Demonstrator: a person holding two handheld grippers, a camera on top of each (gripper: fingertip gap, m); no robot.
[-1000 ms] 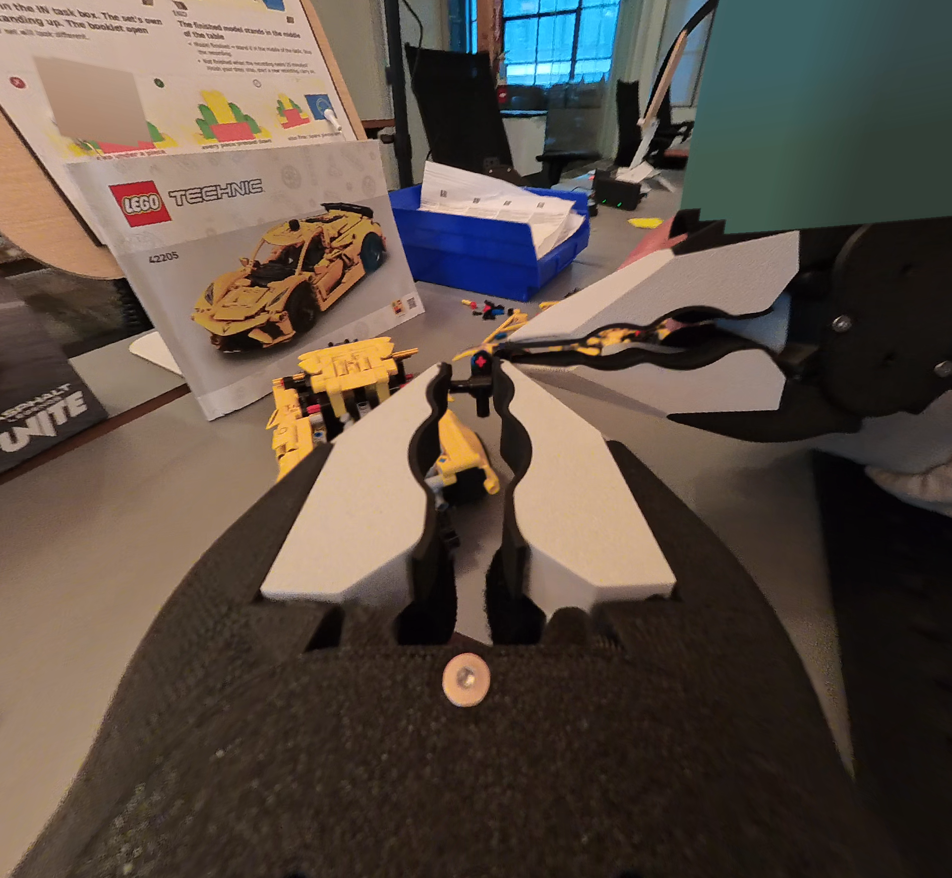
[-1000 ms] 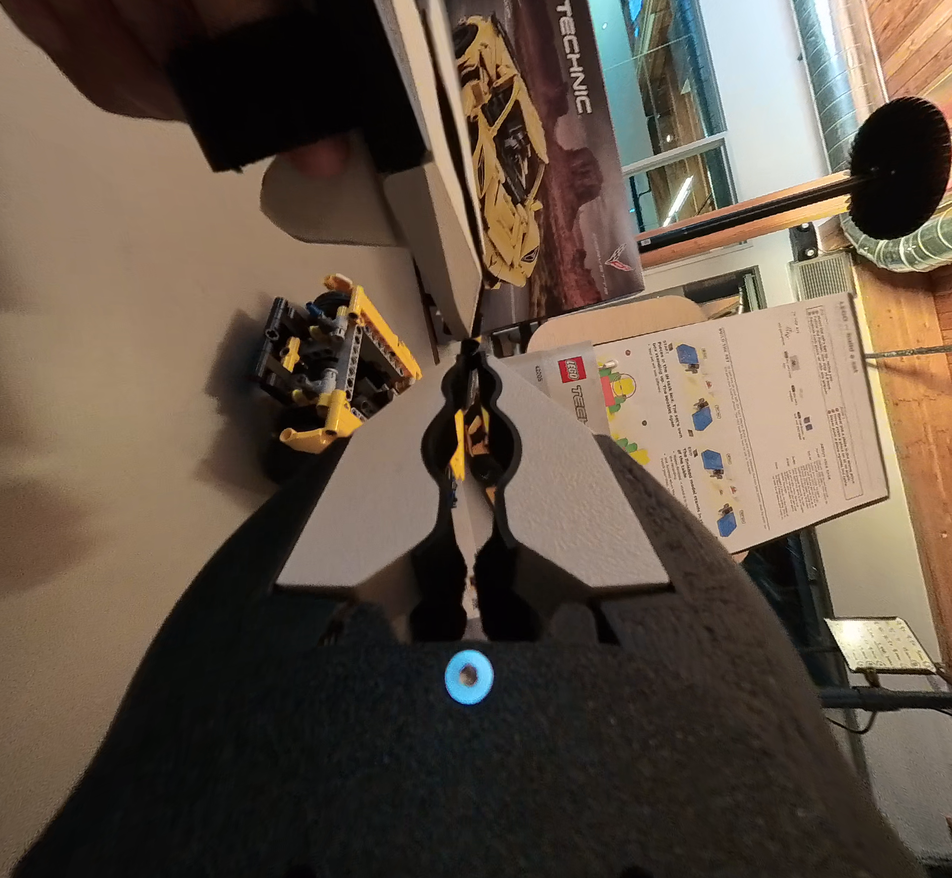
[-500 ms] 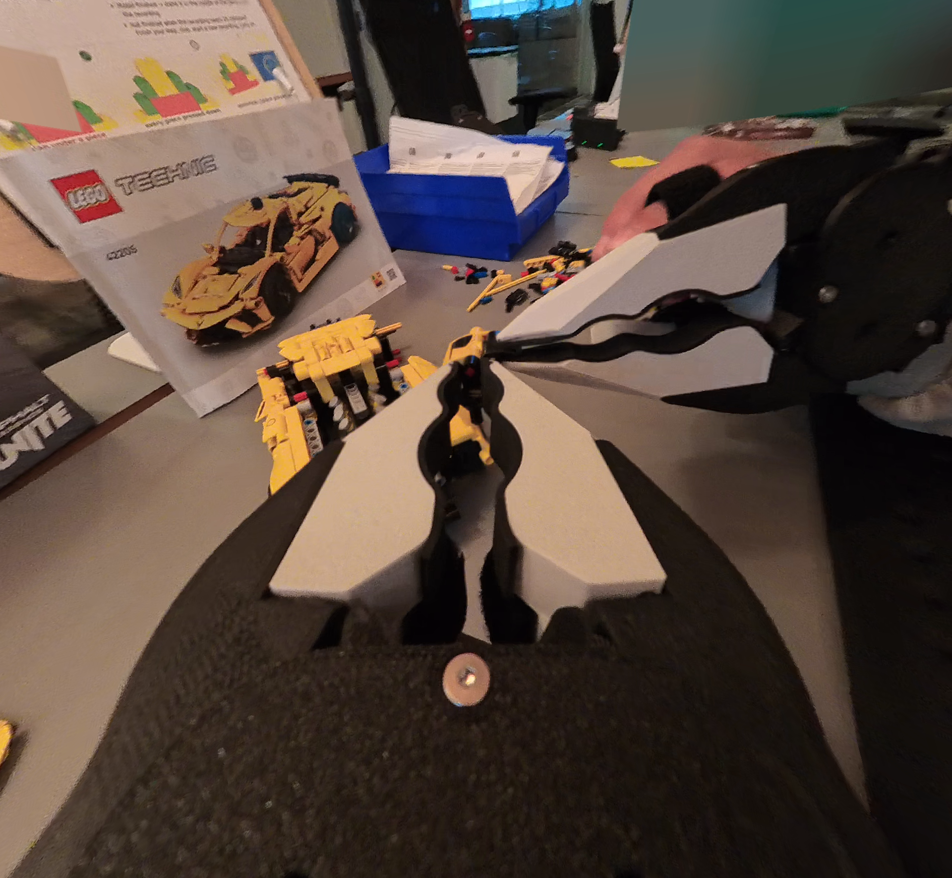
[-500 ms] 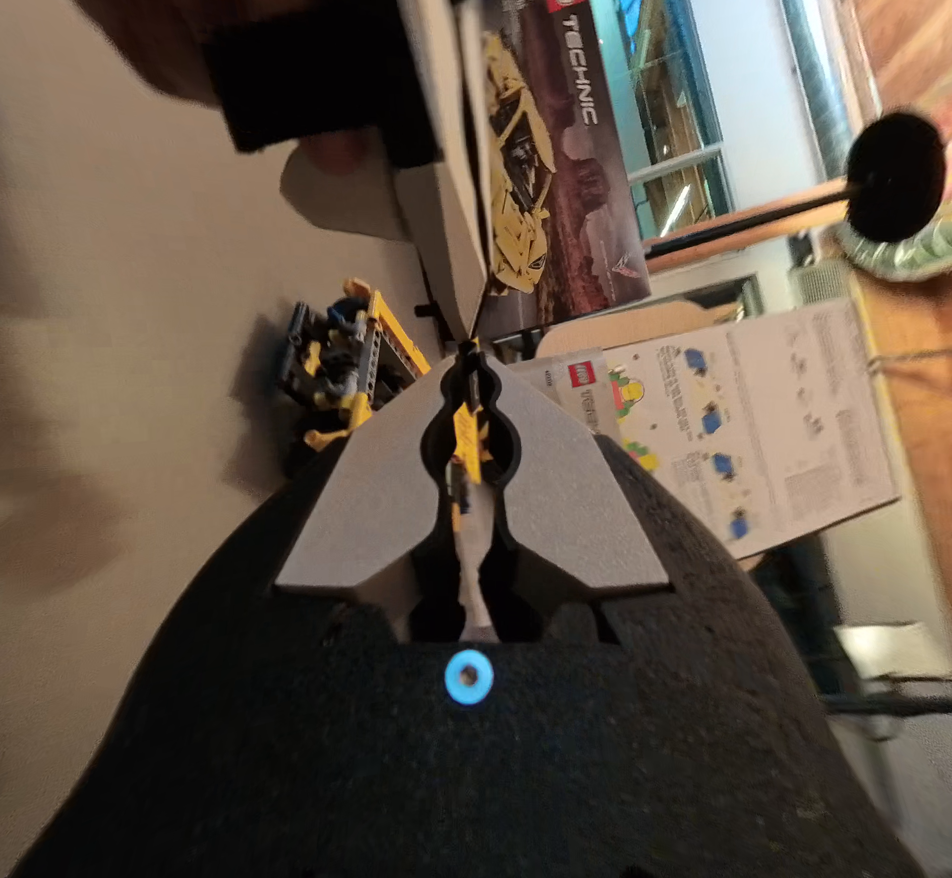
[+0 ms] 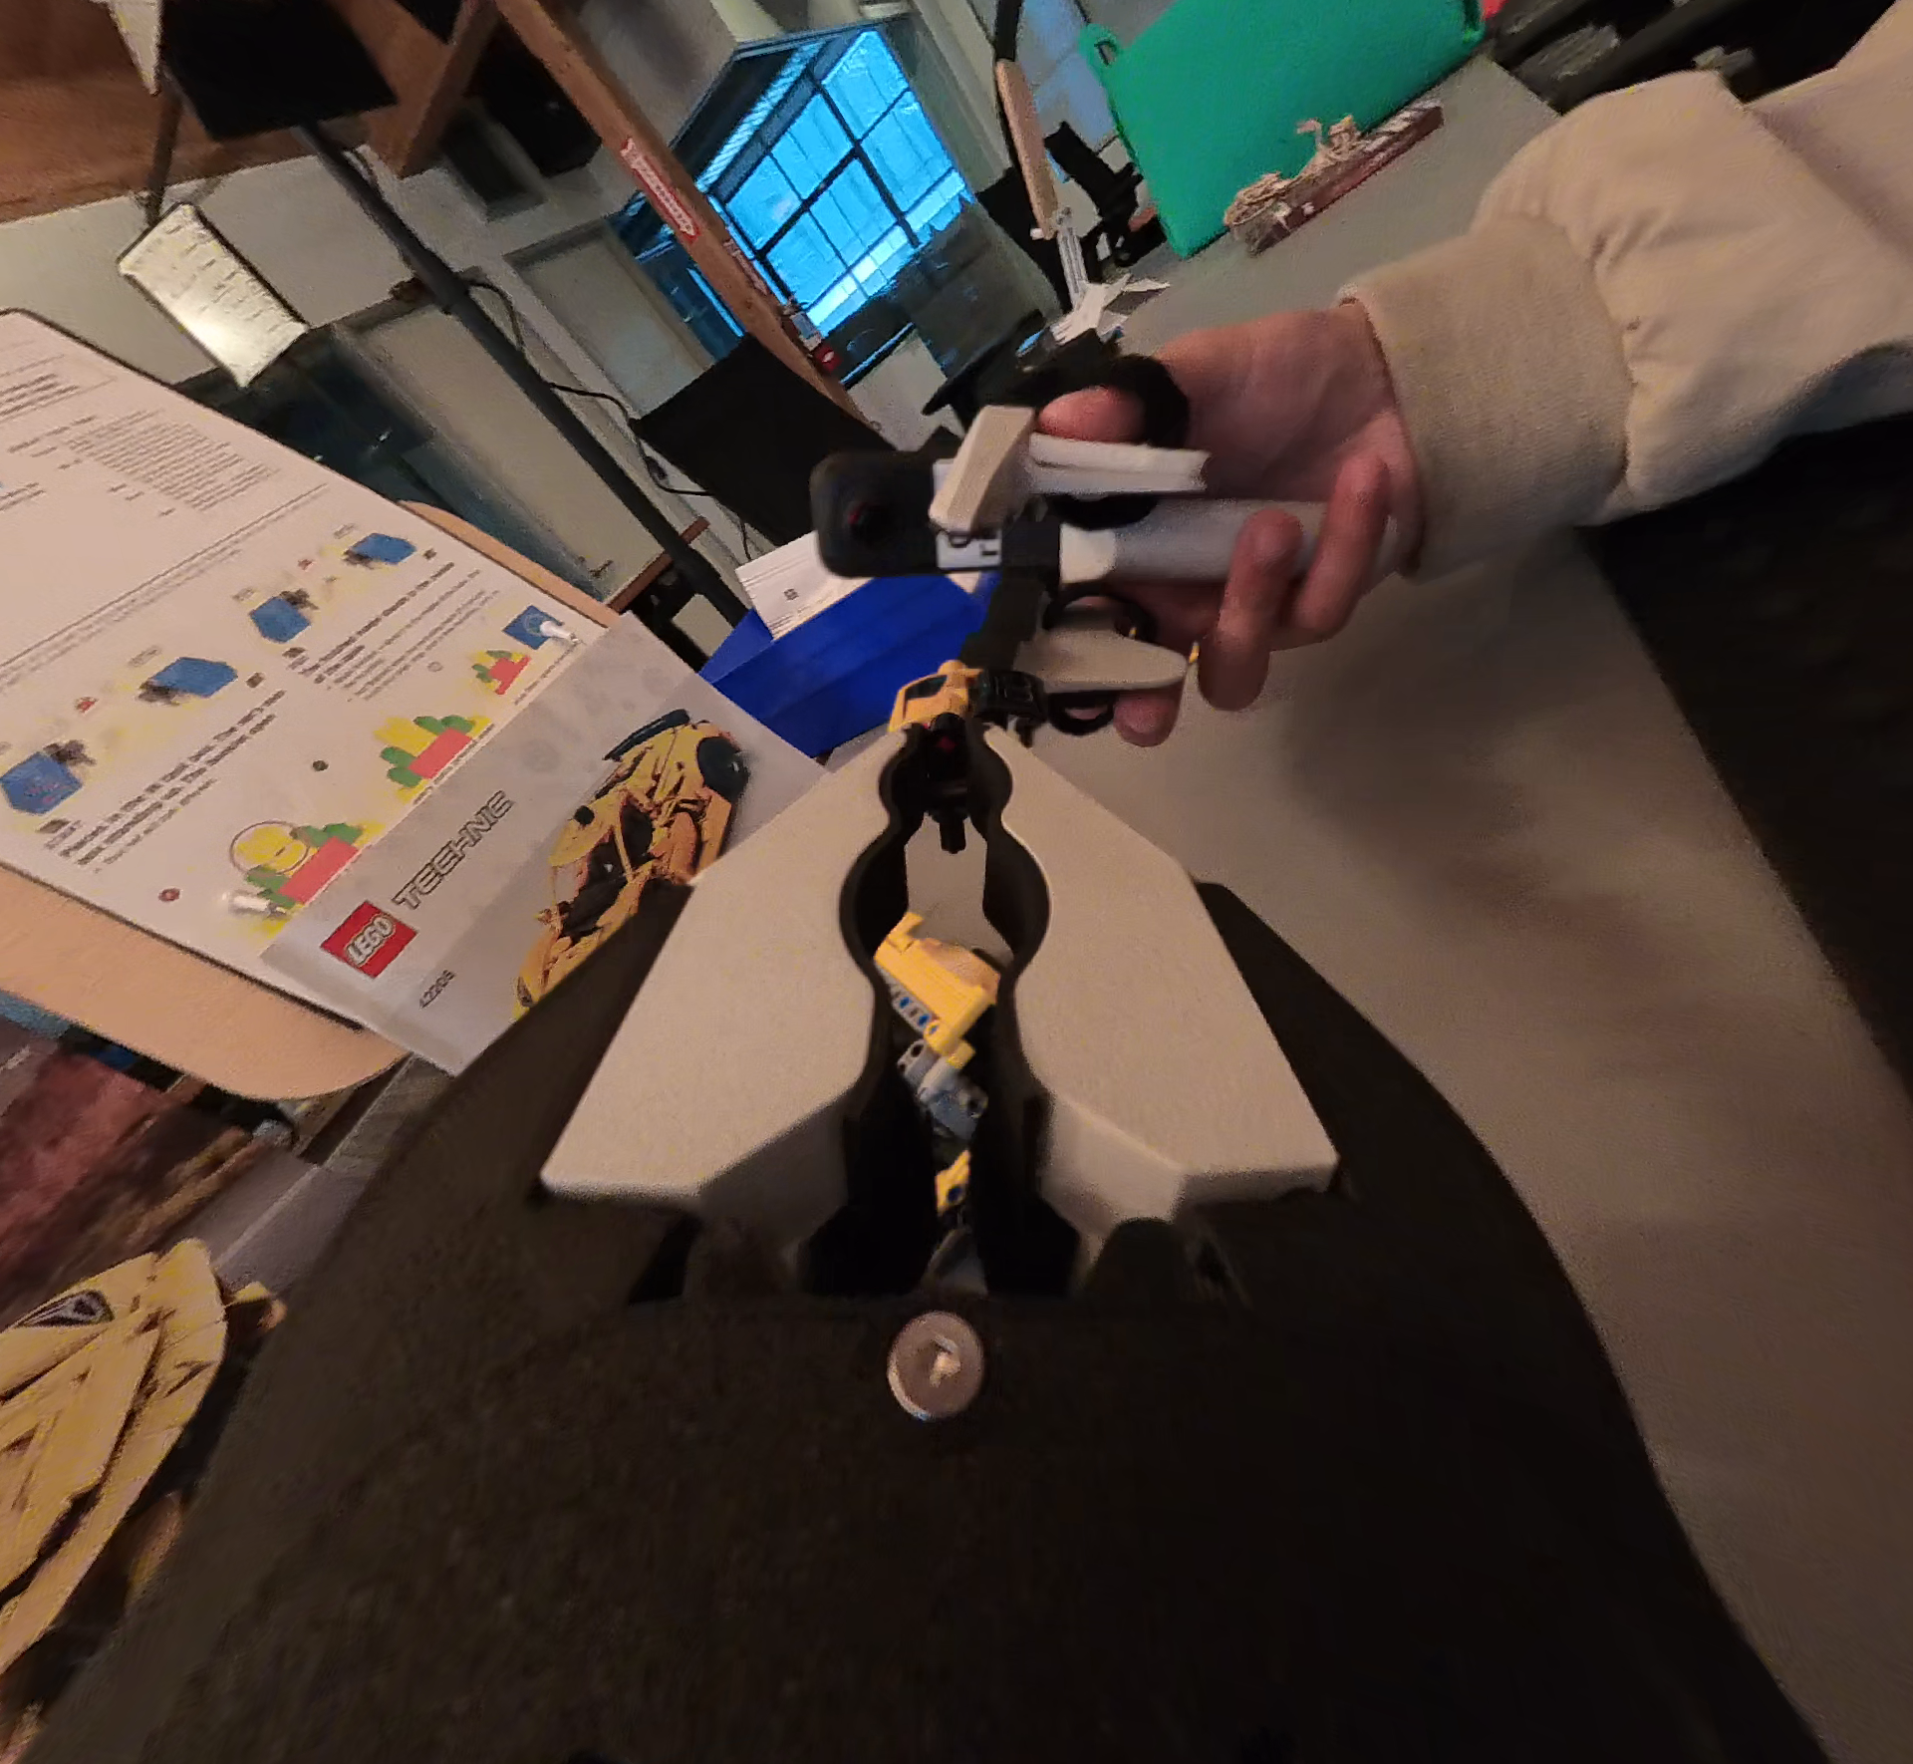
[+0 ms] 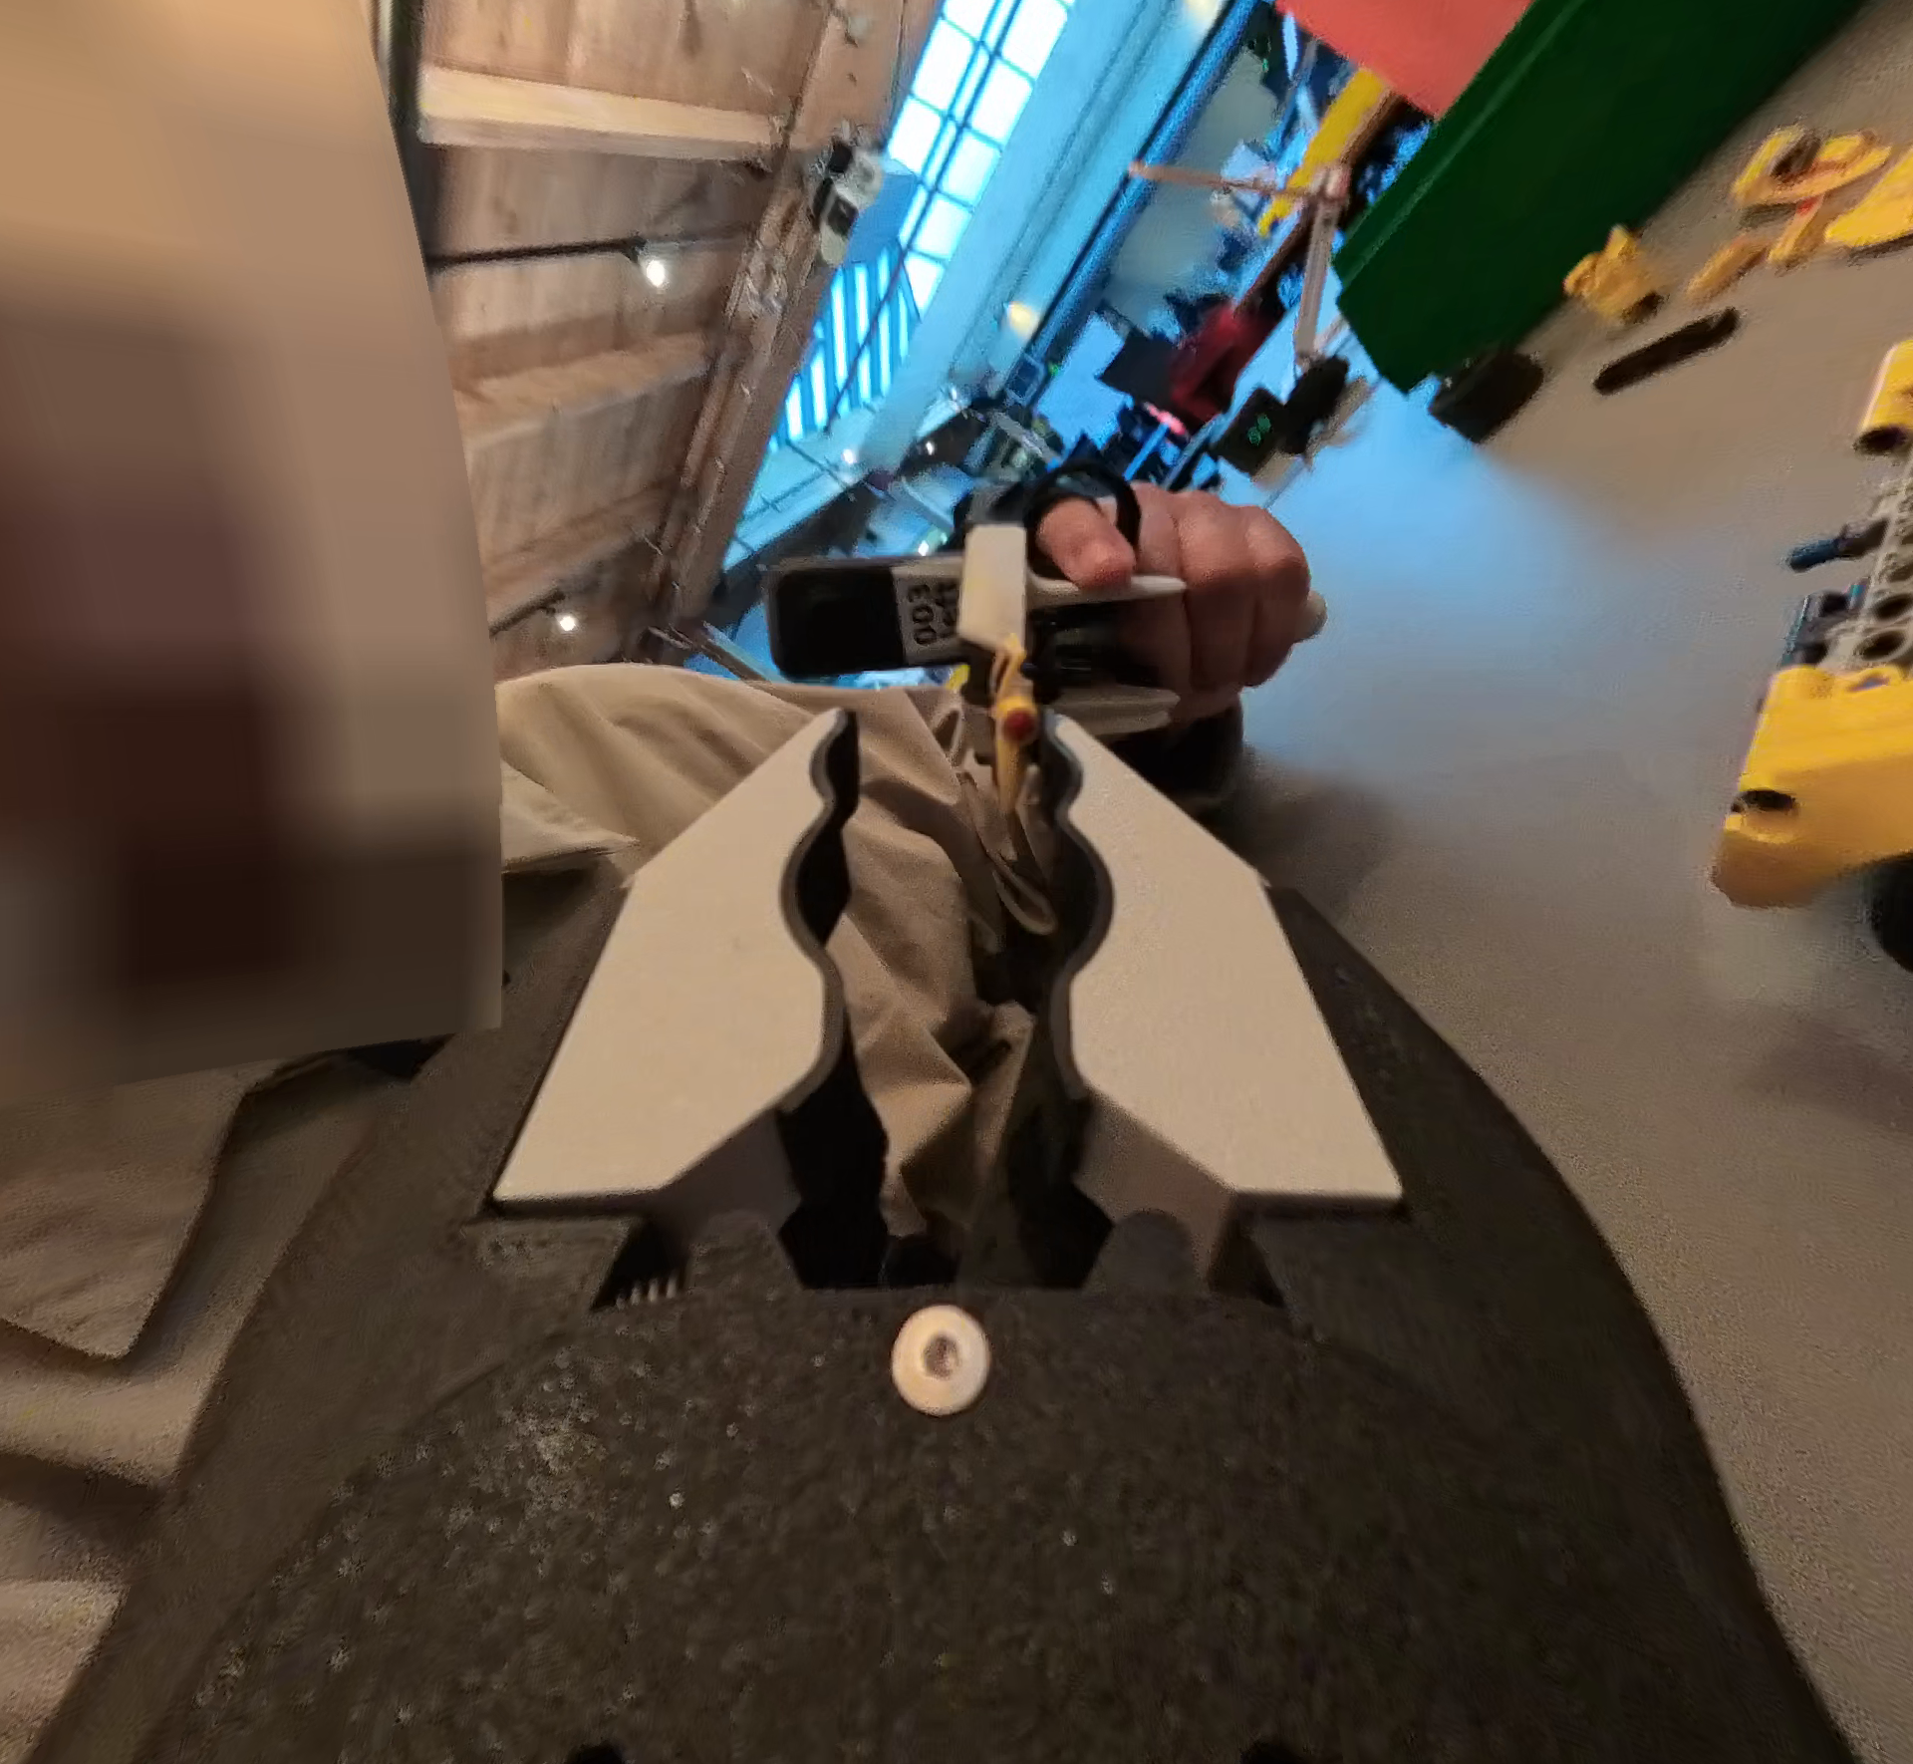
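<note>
My left gripper (image 5: pixel 944 751) is shut on a small yellow and black brick assembly (image 5: pixel 932 705) with a red pin, held up in the air; more of it shows between the fingers (image 5: pixel 932 979). My right gripper (image 6: pixel 952 736) is open, its jaws wide apart. It faces the left gripper (image 6: pixel 1020 669), and the yellow part (image 6: pixel 1009 762) hangs close to its right finger (image 6: pixel 1159 938). In the left wrist view the right gripper (image 5: pixel 1025 575) points towards the camera, held by a hand with a cream sleeve (image 5: pixel 1656 316), its tips just beyond the held part.
A building booklet (image 5: pixel 538 845) and a printed sheet (image 5: pixel 207 637) lean on a board at left. A blue bin (image 5: pixel 849 669) stands behind. A partly built yellow model (image 6: pixel 1843 751) and loose parts (image 6: pixel 1615 275) lie on the grey table (image 5: pixel 1449 886). A green panel (image 5: pixel 1273 89) stands far back. Left and right tips are no more than a few centimetres apart.
Both grippers have lifted and swung round to face each other. The right gripper has opened and let go of the yellow part; the left still grips it.
</note>
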